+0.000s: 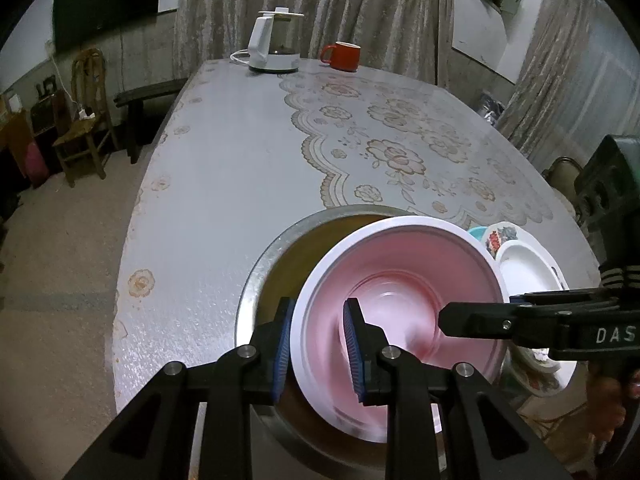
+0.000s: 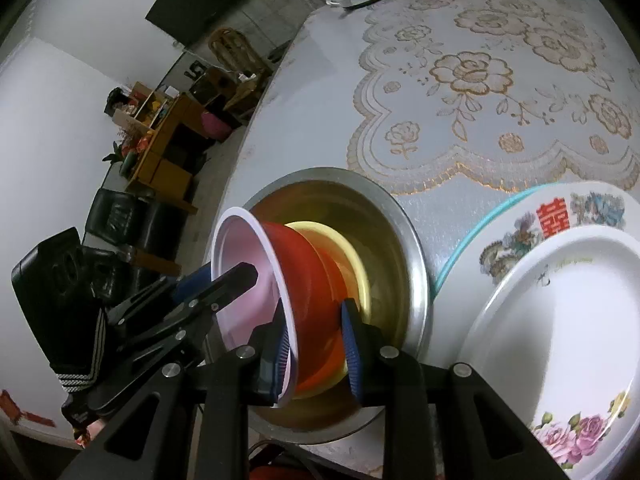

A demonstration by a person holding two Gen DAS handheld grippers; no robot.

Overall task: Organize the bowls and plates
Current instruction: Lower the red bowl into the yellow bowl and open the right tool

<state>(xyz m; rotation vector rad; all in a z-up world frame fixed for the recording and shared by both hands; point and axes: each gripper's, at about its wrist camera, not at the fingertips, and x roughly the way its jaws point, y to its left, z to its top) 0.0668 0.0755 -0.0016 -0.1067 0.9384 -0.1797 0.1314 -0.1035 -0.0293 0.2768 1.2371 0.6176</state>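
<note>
A bowl (image 2: 308, 276), red outside and pink inside (image 1: 400, 280) with a white rim, hangs tilted on its side over a metal basin (image 2: 416, 264). My left gripper (image 1: 318, 350) is shut on the bowl's near rim, one pad inside and one outside. From the right, my right gripper (image 2: 316, 356) clamps the opposite rim, with the red wall filling the gap between its pads. Inside the basin, behind the red bowl, sits a yellow bowl (image 2: 356, 256). Beside the basin lies a stack of plates: a white flowered plate (image 2: 560, 320) on a patterned plate (image 2: 560, 216) on a teal one (image 2: 452, 264).
The oval table (image 1: 240, 152) has a lace-print cover. A white kettle (image 1: 276, 48) and a red mug (image 1: 342, 56) stand at its far end. Wooden chairs (image 1: 84, 128) and a bench stand left of the table. A hand (image 1: 612, 412) holds the right gripper.
</note>
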